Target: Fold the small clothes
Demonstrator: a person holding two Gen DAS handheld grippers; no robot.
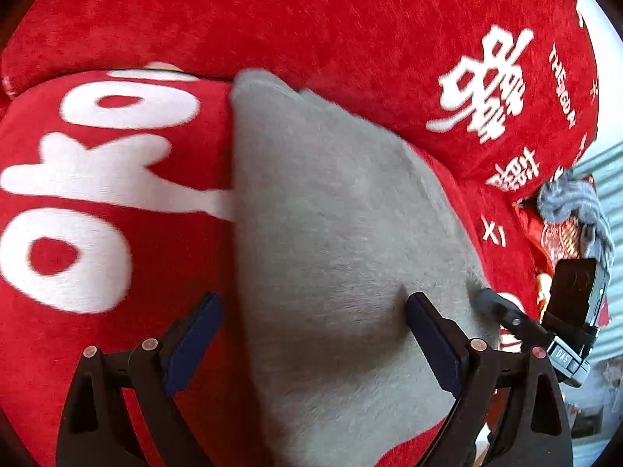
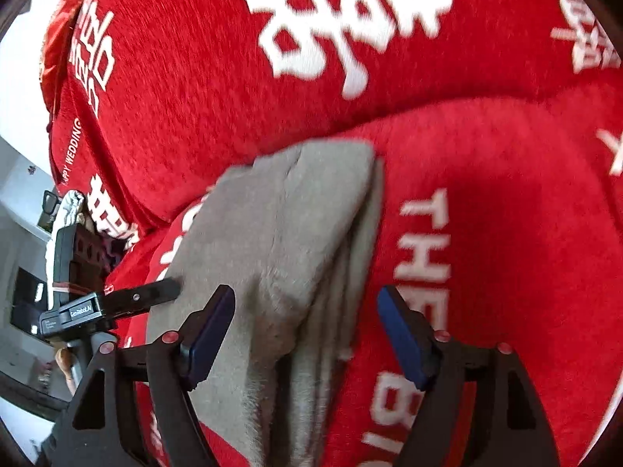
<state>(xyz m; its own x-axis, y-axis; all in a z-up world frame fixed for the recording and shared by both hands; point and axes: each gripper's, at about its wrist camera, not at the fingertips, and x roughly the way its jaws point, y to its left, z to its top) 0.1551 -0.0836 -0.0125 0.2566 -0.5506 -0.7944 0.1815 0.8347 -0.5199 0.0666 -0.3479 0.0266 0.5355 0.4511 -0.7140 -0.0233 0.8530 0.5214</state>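
While both grippers' jaws gape apart, grey cloth (image 1: 331, 233) lies on red cover (image 1: 117, 350)

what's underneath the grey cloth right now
The grey cloth lies on a red cushion with white lettering. Some lettering runs under its edge, hidden there. Anything else beneath cannot be seen.

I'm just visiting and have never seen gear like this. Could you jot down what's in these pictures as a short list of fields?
surface: red plush cover with white lettering
garment: grey cloth, lying on the cover, already folded into layers along one edge
left gripper: open, fingers either side of the cloth's near part
right gripper: open, over the cloth's layered edge
held: nothing gripped by either
other items: bundle of grey fabric at the far edge of the cover
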